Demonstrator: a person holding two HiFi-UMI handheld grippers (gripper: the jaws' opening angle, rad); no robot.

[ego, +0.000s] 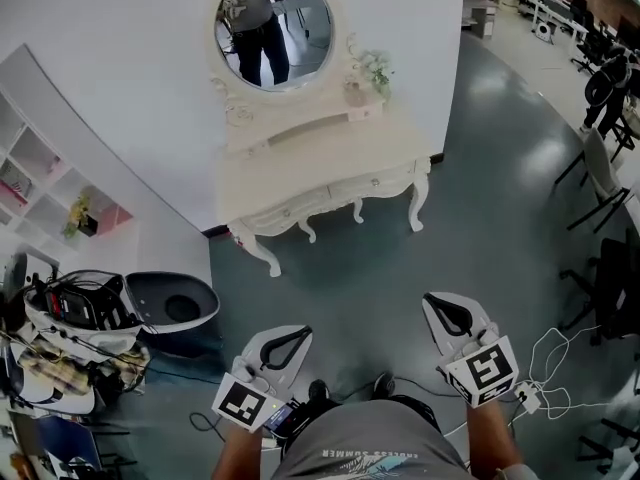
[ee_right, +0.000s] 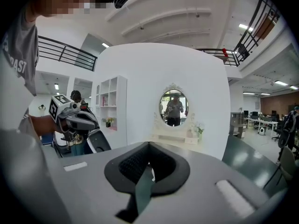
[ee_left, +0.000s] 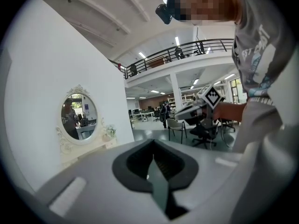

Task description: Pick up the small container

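Barely begun, by the look of things. Stands on the grey floor well short of the pale bench, set toward twelve o'clock under the oval mirror. Holds the left gripper at about seven o'clock of the head view and the right gripper at about five o'clock, both low, close to the body and aimed roughly at twelve o'clock. Shows the left jaws pressed together at the tips with nothing between them, and the right jaws likewise together and empty. Finds the likely small container on the bench's back part, at about one o'clock from the middle of the top, just beside the sprig of flowers; too small here for any sure word on shape or on contact with the flowers. Counts nothing as done beyond facing the bench: no reach, no touch, no lift. Leaves, as a judgement, nearly the whole job: closing in on the bench, parting one pair of jaws, setting them around the container, clamping, and raising it clear of the top. Favours the right gripper, probably, given the container's place toward three o'clock on the bench.
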